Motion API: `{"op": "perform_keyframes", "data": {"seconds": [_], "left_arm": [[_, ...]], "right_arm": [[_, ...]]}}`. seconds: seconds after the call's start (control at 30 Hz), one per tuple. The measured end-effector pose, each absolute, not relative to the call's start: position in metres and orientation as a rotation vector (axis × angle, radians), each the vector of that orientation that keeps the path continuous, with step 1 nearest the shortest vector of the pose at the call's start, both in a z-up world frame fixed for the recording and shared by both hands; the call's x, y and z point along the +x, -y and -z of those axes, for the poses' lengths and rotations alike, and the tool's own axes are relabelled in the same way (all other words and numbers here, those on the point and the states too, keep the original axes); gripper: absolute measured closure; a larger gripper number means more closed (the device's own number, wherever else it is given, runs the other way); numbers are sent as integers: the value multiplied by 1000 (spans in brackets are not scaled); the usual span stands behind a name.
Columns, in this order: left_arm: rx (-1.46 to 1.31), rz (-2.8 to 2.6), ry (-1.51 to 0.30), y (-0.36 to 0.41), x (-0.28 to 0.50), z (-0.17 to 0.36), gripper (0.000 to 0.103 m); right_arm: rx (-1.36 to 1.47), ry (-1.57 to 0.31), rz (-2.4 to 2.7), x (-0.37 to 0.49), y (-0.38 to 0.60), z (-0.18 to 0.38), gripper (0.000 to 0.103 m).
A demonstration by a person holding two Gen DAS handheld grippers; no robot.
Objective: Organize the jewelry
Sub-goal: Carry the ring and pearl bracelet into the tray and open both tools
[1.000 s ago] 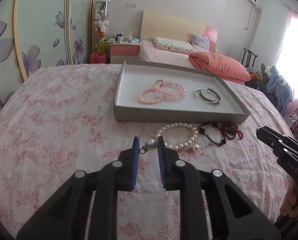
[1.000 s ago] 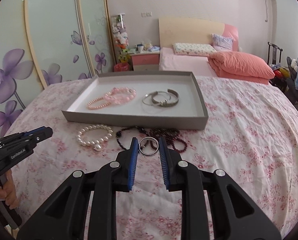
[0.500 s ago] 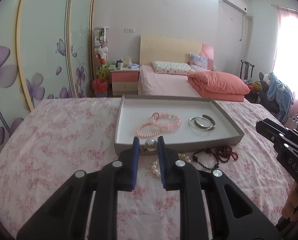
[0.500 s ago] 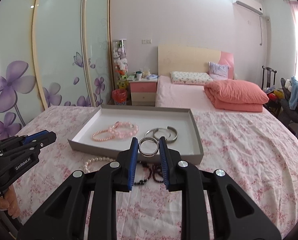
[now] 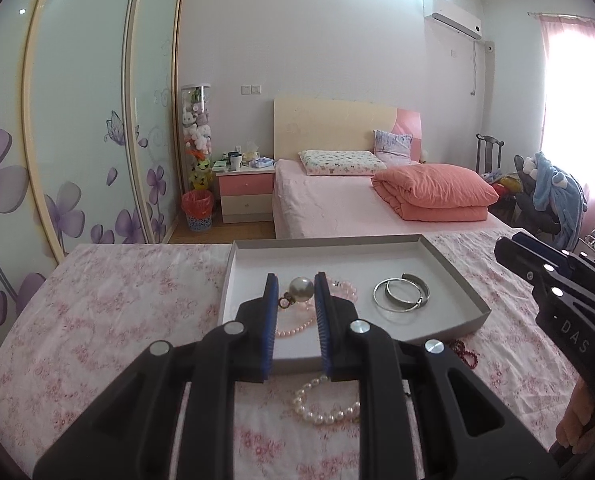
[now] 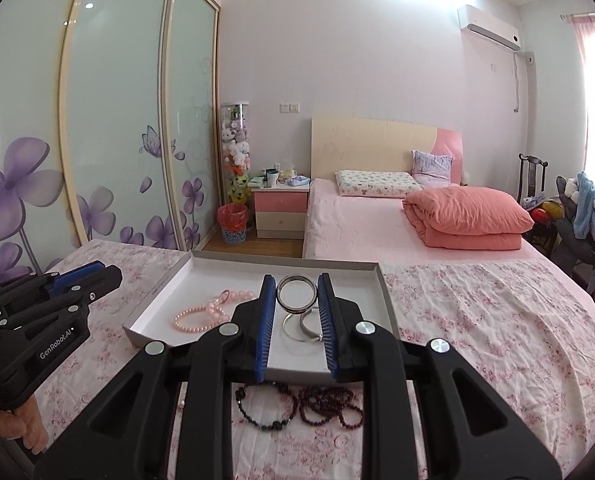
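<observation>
- Holding a large pearl bead (image 5: 302,289) with a small gold clasp, the left gripper (image 5: 296,292) was clamped on it above the near-left part of the grey tray (image 5: 449,264), the white pearl bracelet (image 5: 326,404) trailing down from it over the tray's near edge onto the floral bedspread (image 5: 109,312).
- The right gripper (image 6: 297,294) was clamped on a silver ring bangle (image 6: 296,294), held upright above the right half of the tray (image 6: 383,280), not yet set down.
- Already inside the tray lay the pink bead bracelets (image 6: 207,312) toward its left side and the silver bangles (image 5: 401,295) toward its right side, so that part of the job looked done.
- Left outside, on the bedspread just beside the tray's near edge, were a black bead bracelet (image 6: 263,408) and a dark red bead strand (image 6: 331,406), touching or nearly touching each other; exact contact was hard to tell.
- By my judgement the task stood roughly past halfway: two pieces were in the air over the tray awaiting release, and the two dark strands had yet to be picked up.
- The pearl bracelet probably needed carrying further in before release, since most of its loop hung outside the near edge.
</observation>
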State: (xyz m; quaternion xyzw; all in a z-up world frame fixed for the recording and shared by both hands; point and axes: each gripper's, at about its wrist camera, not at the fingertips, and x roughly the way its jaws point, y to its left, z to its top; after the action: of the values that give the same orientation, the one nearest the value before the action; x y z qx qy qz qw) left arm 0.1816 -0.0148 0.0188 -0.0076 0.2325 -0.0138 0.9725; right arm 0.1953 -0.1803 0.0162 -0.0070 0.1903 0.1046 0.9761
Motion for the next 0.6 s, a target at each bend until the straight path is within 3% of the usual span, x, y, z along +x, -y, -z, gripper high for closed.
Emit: {"op": "perform_keyframes", "data": {"seconds": [0.6], "left_arm": [[-38,26,-567,16,267,15,84]], "right_arm": [[52,-507,-190,279,179,18,80]]}}
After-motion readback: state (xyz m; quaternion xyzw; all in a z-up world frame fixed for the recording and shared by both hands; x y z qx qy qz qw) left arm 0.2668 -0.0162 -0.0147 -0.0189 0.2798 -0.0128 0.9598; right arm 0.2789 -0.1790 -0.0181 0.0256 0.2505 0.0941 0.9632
